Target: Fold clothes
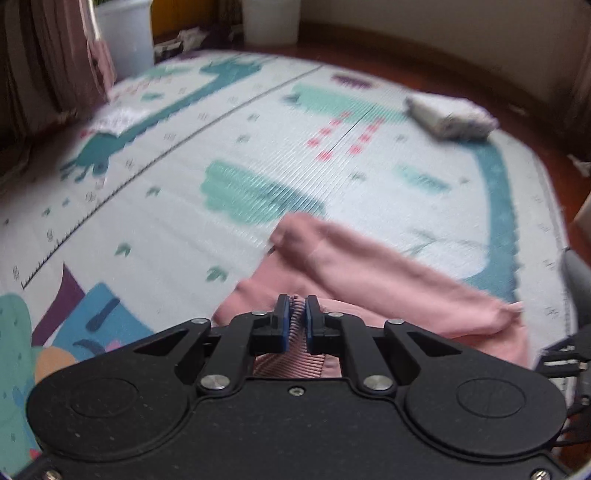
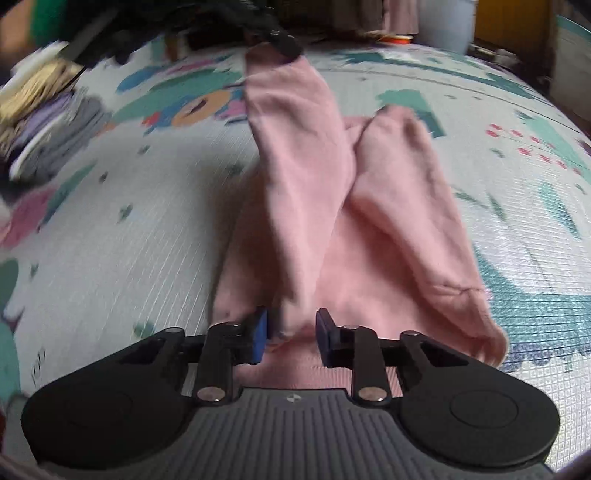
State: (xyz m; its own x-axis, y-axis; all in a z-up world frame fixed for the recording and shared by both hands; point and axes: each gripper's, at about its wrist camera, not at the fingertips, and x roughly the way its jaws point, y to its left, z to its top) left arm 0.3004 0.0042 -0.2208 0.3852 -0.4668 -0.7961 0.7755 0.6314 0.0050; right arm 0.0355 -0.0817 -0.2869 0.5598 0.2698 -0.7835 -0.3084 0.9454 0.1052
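Fingers of the left gripper (image 1: 296, 310) were pinched together on a ribbed pink hem of the sweater (image 1: 369, 273), the only garment being worked. The right gripper (image 2: 291, 332) had its two fingers parted, with pink cloth lying between them; whether the pads pressed on it could not be told through the blur. In the right wrist view the sweater's two sleeves lay folded over the body, and the far end of the left one was lifted from the mat (image 2: 110, 266) by the other gripper's dark shape at the top. One folded white bundle (image 1: 450, 116) lay well apart, near the mat's far right edge. One stack of folded clothes (image 2: 55, 133) sat at the mat's left edge in the right wrist view. Two white bins (image 1: 125, 33) stood beyond the mat's far edge, beside a curtain (image 1: 48, 62). Bare mat spread wide on both sides of the sweater, with wood floor (image 1: 461, 79) past its border.
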